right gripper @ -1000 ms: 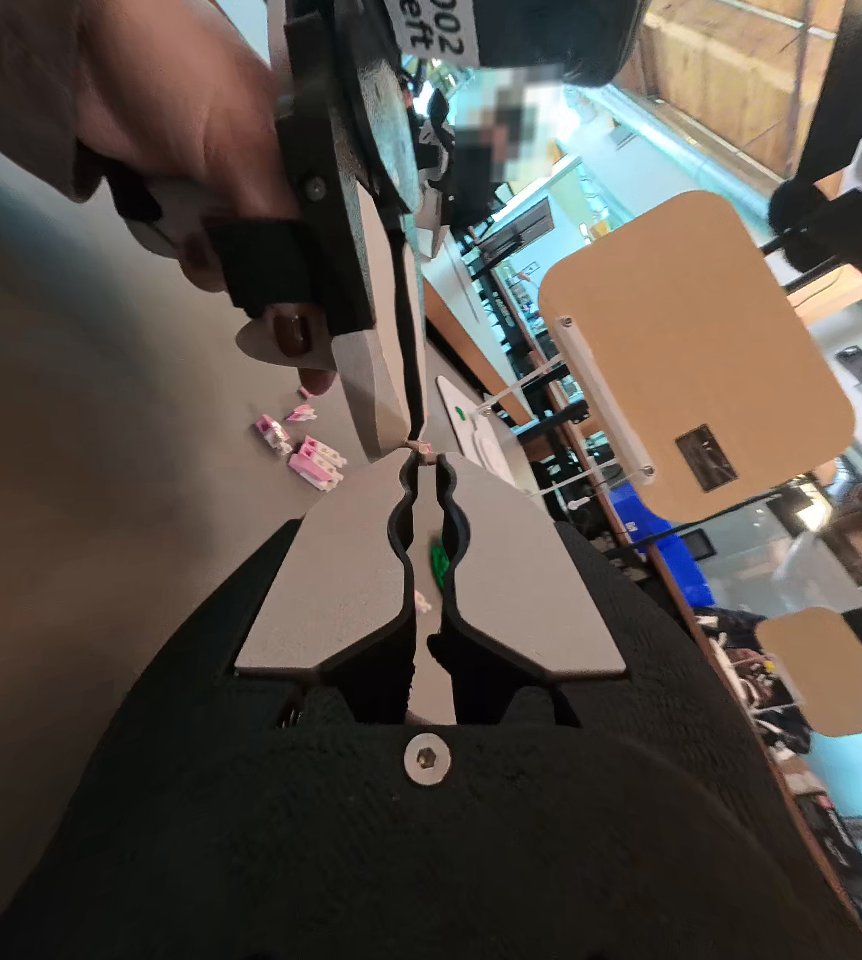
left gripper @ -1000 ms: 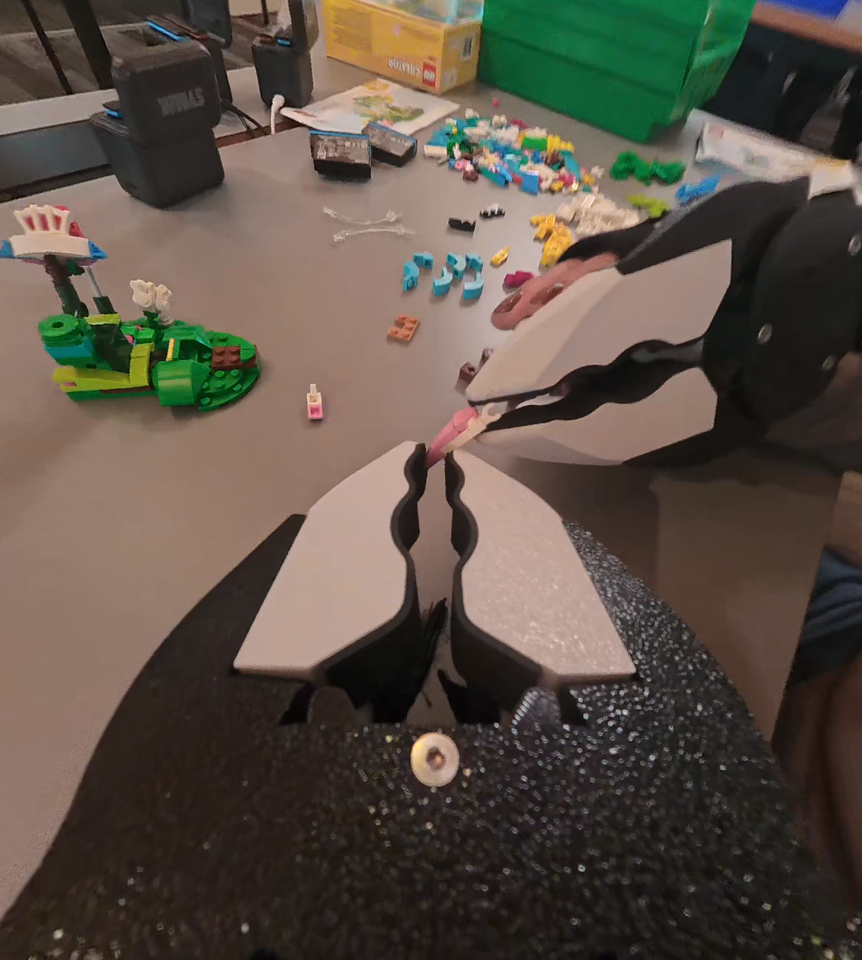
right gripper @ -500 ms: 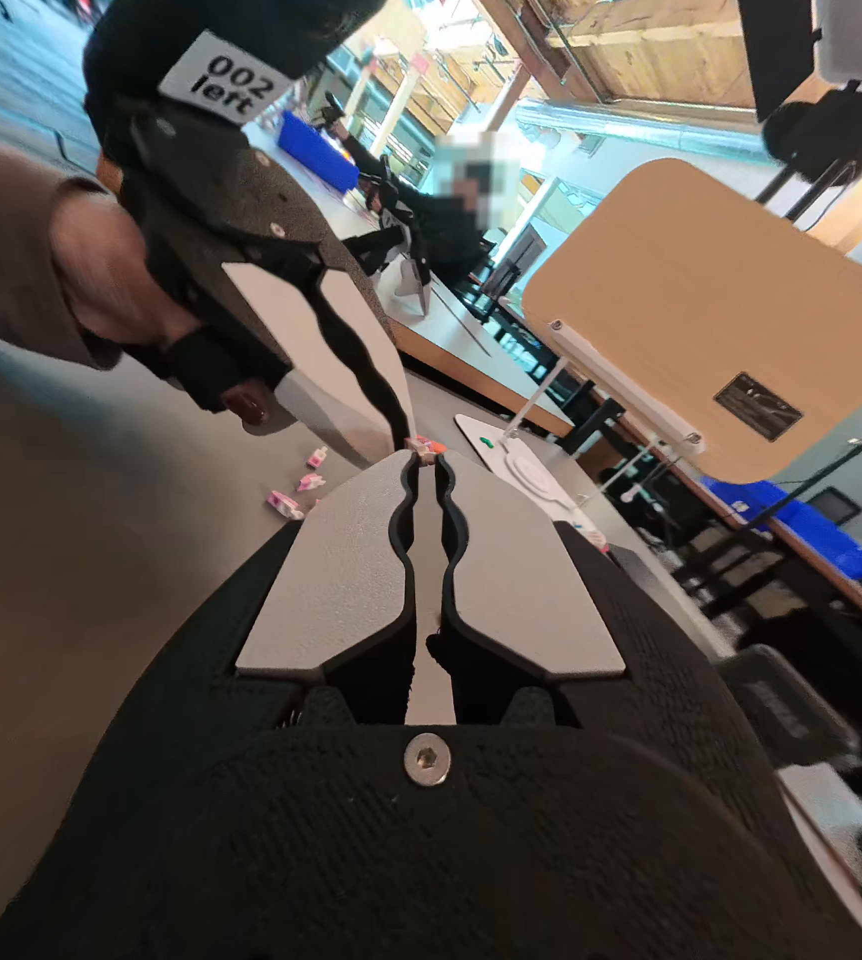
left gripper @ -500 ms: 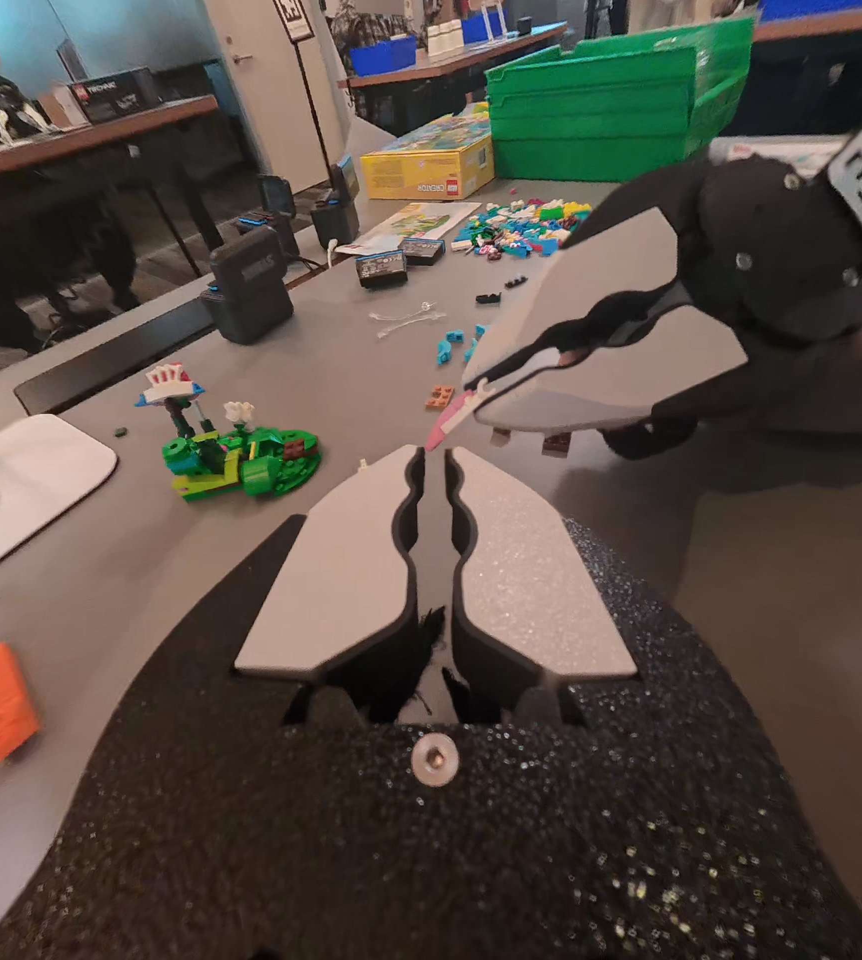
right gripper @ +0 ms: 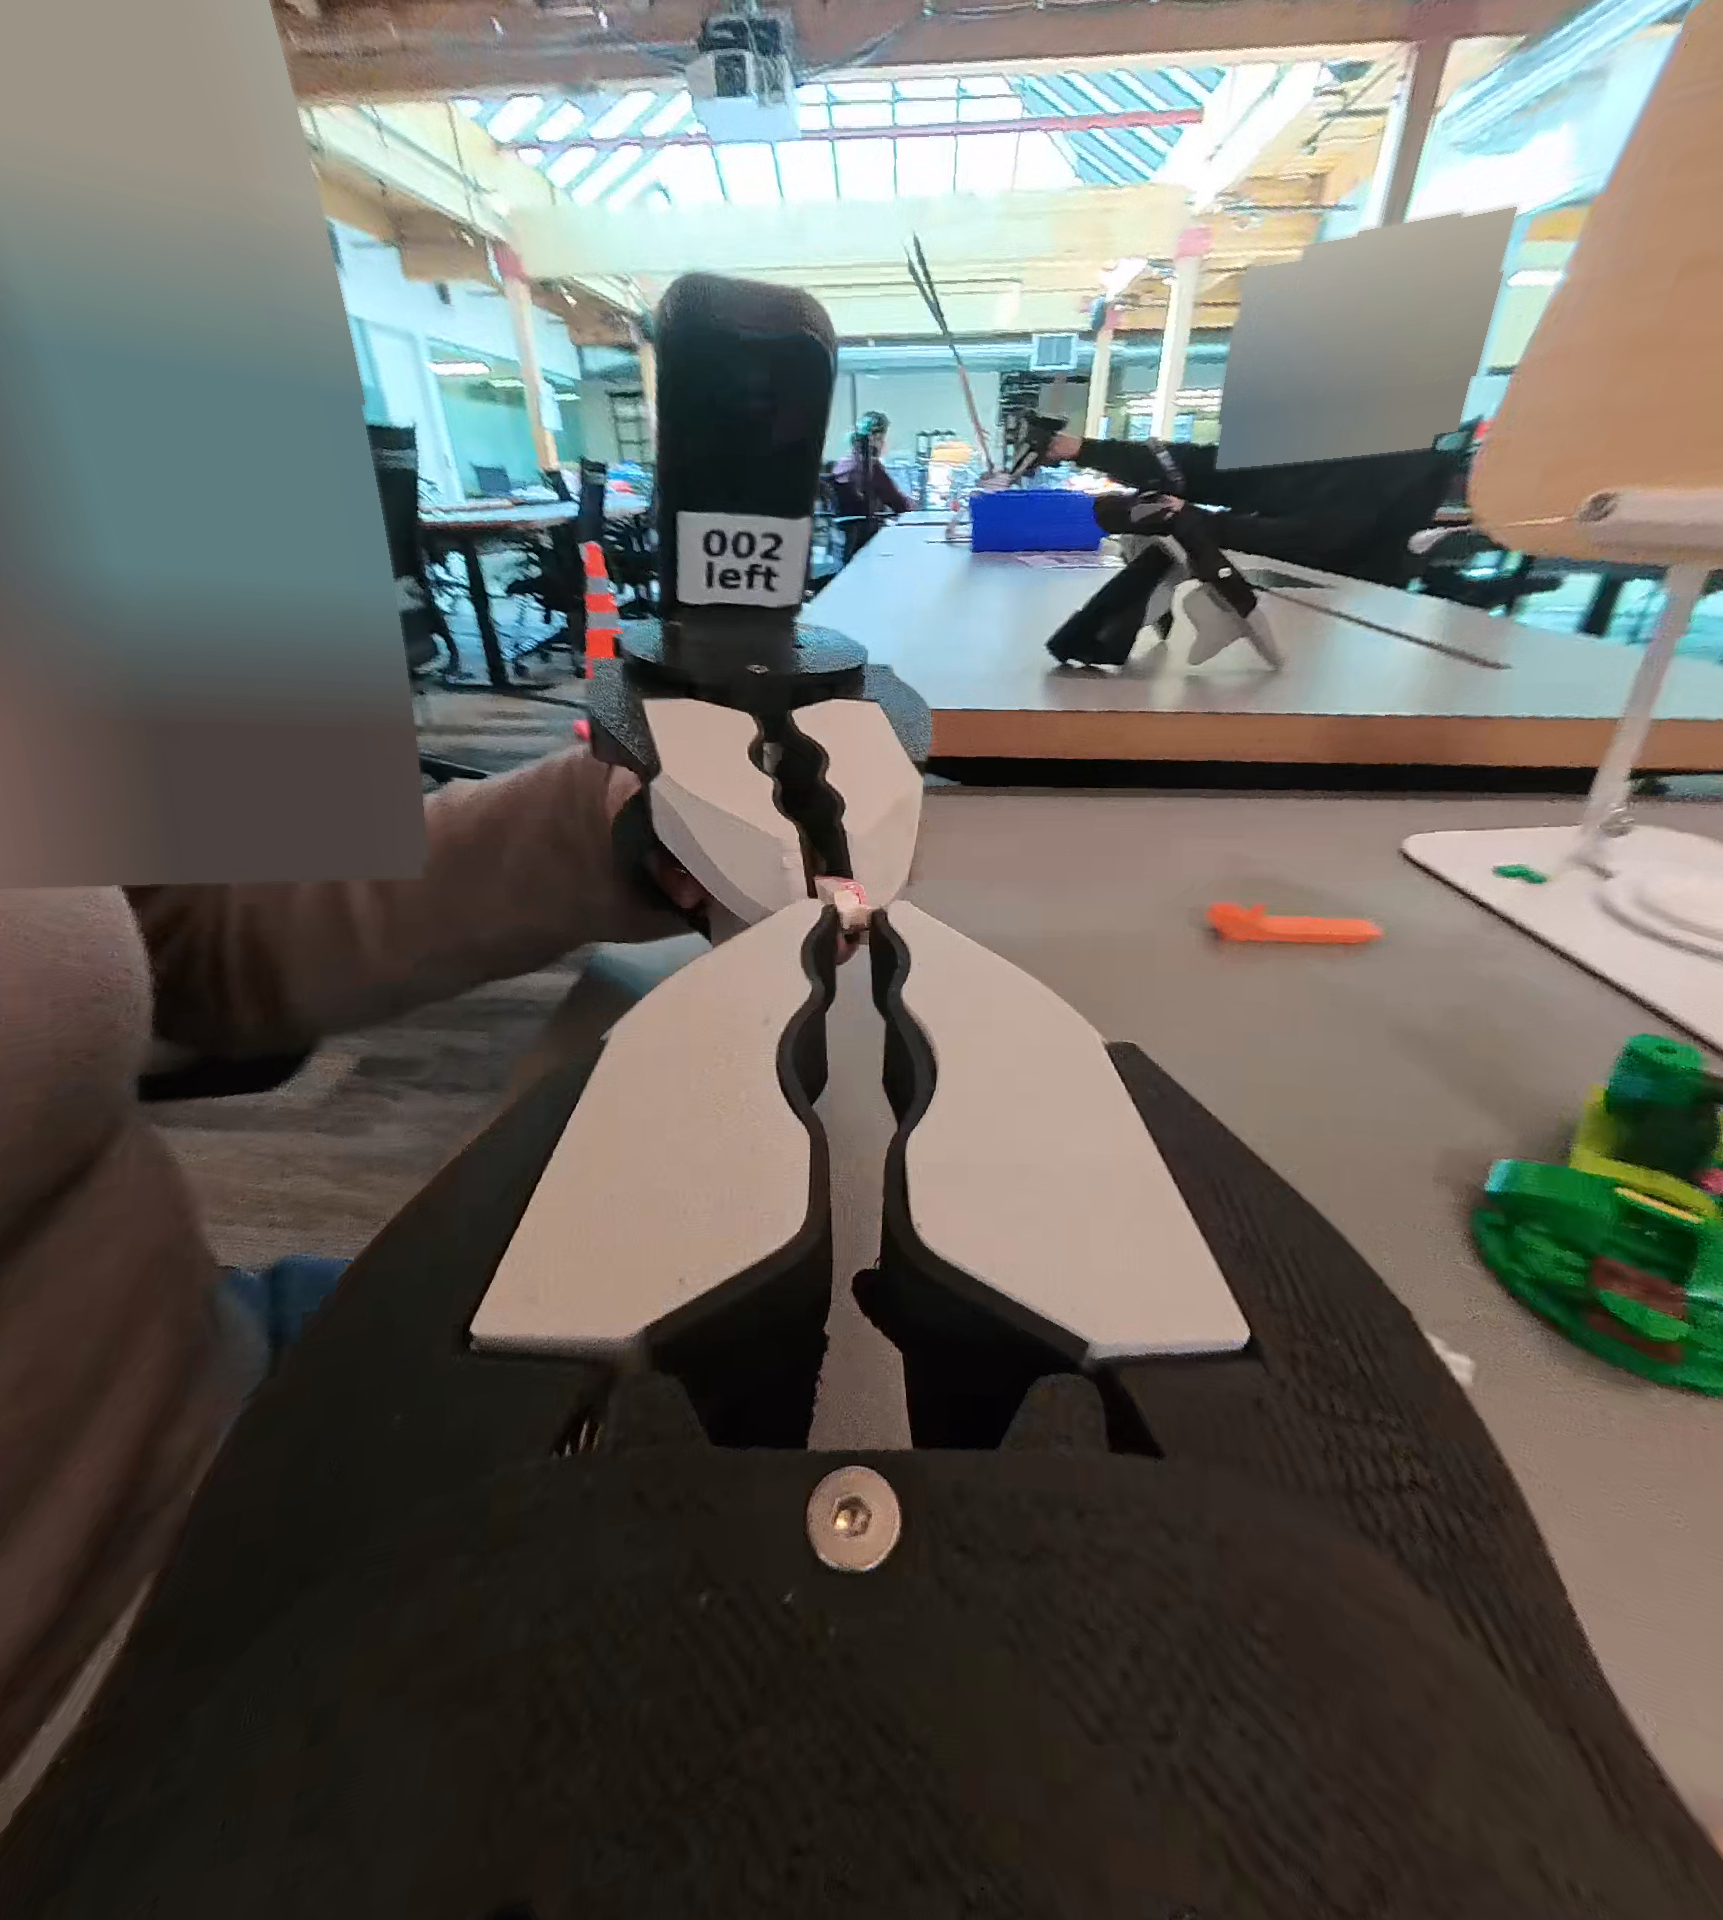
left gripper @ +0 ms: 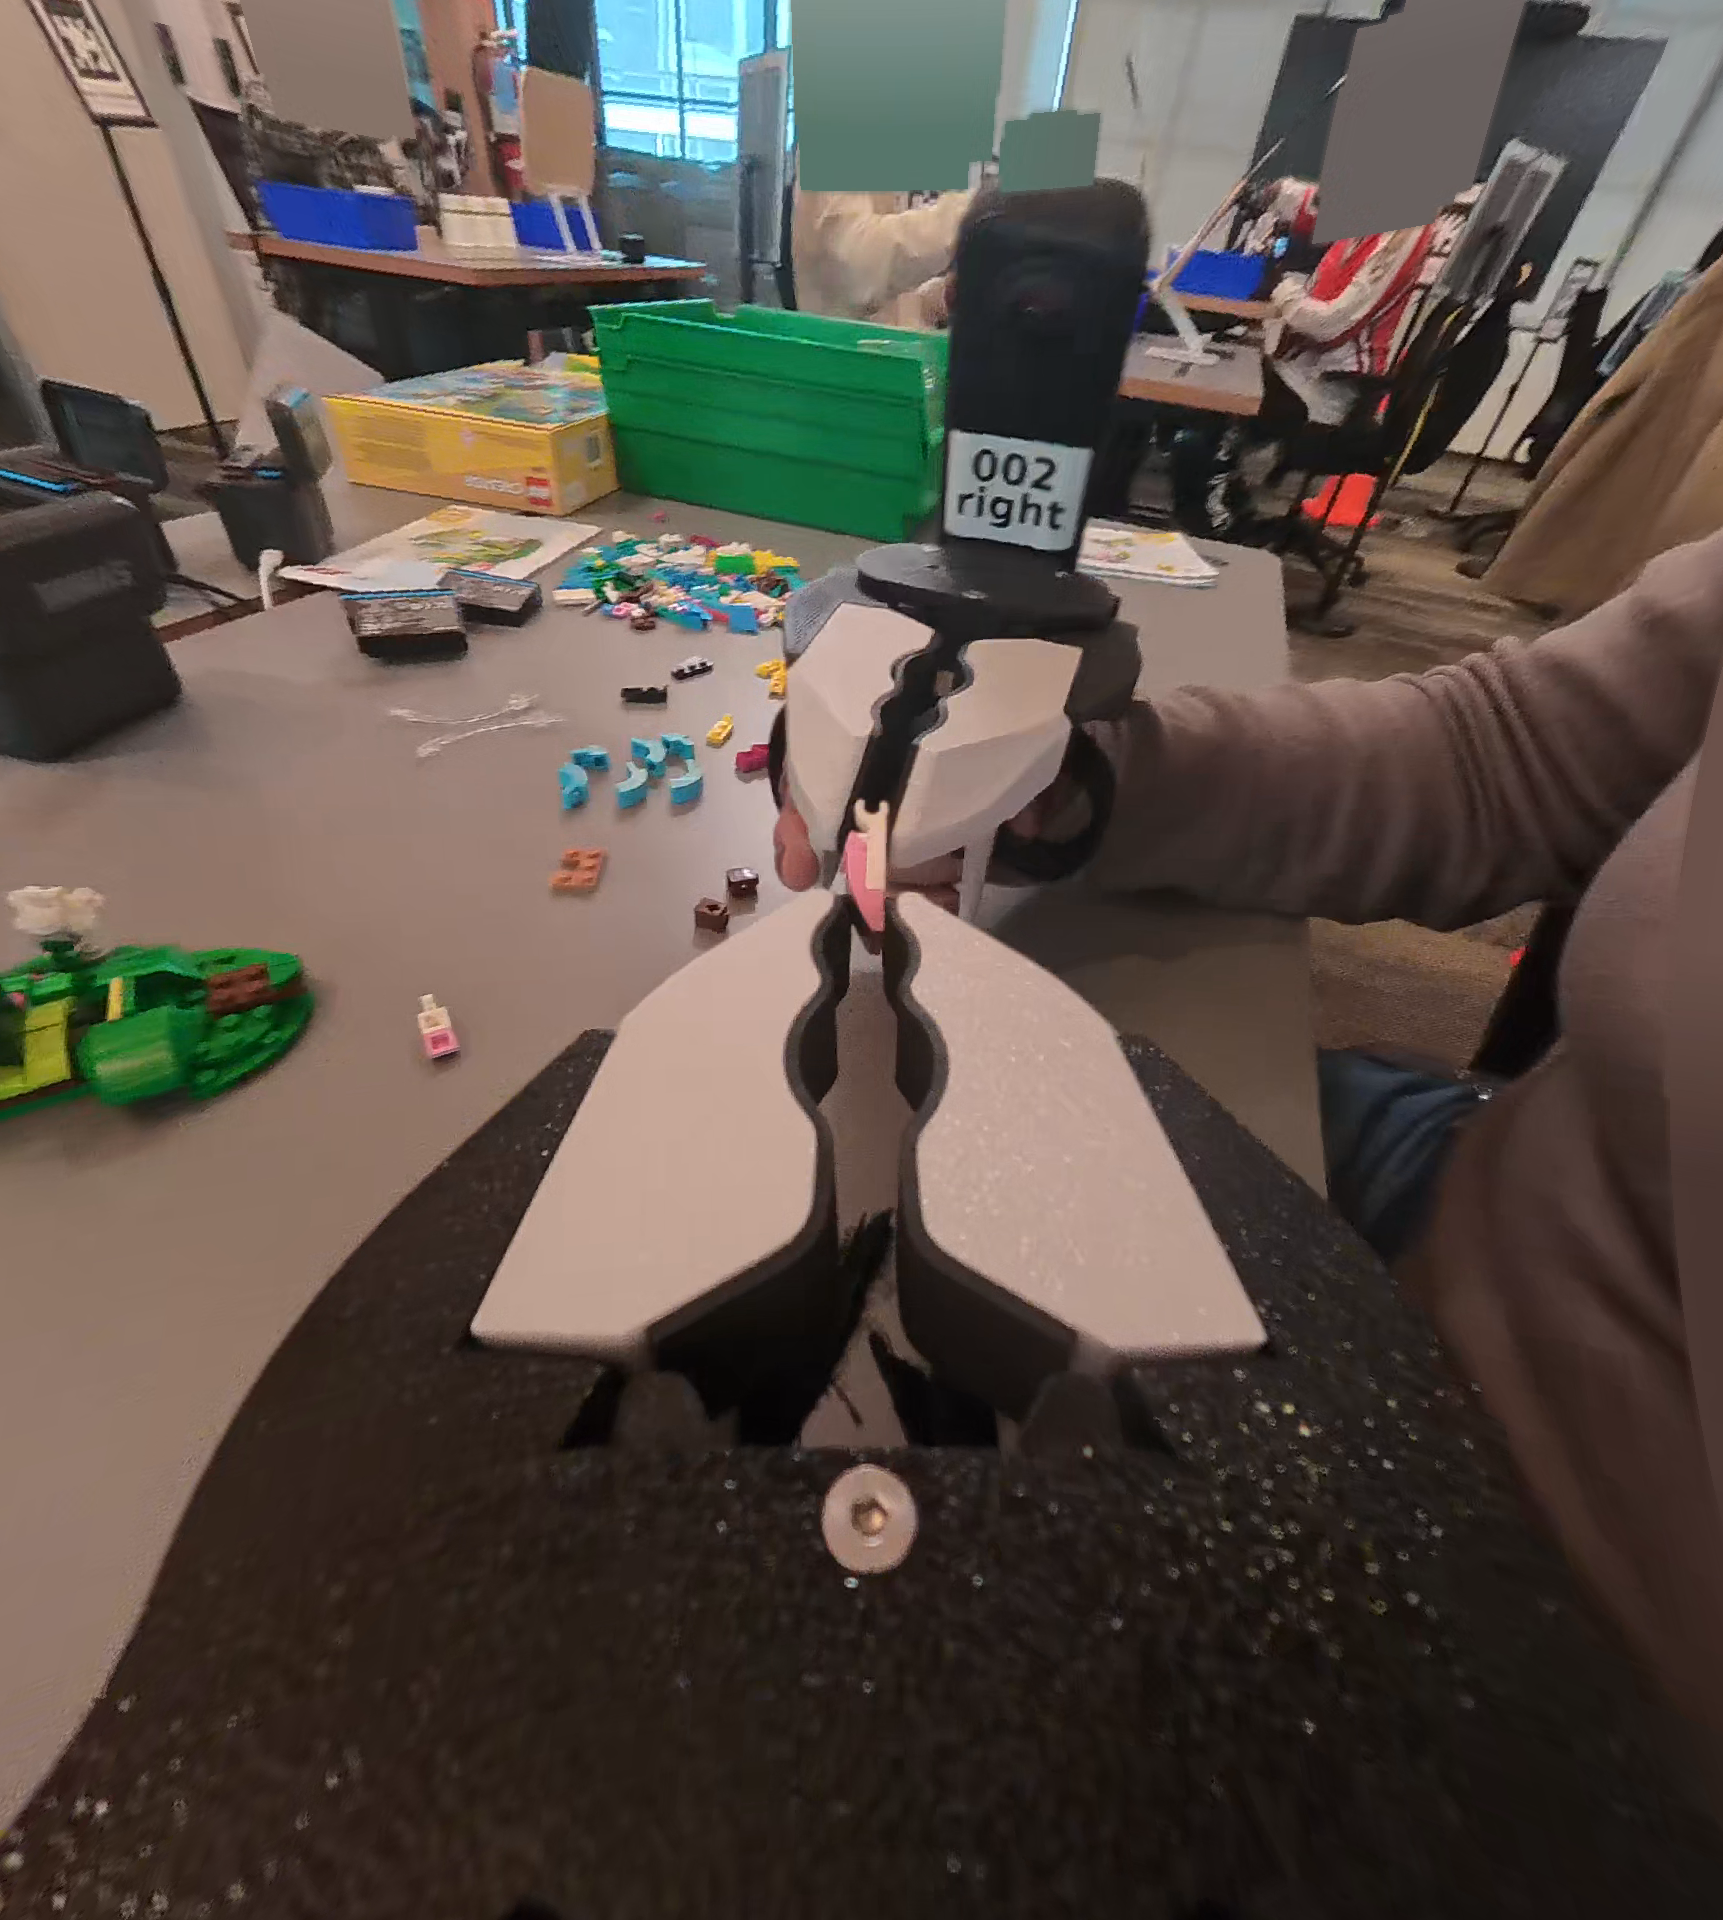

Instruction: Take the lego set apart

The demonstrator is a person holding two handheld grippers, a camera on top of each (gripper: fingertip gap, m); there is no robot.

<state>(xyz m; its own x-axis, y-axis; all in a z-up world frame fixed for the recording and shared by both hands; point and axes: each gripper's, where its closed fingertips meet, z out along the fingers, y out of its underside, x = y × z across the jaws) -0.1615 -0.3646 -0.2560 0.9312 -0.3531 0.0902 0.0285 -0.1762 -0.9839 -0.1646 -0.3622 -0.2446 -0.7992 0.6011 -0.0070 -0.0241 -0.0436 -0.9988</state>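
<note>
A small pink-and-white lego piece stands upright, pinched between both grippers' tips; the green lego model sits far left.

We are in a large open-plan workshop or lab. Exposed timber beams and skylights run overhead, long shared desks with office chairs fill the floor, and blue storage bins, stacked green trays and battery chargers sit about our grey desk.
</note>
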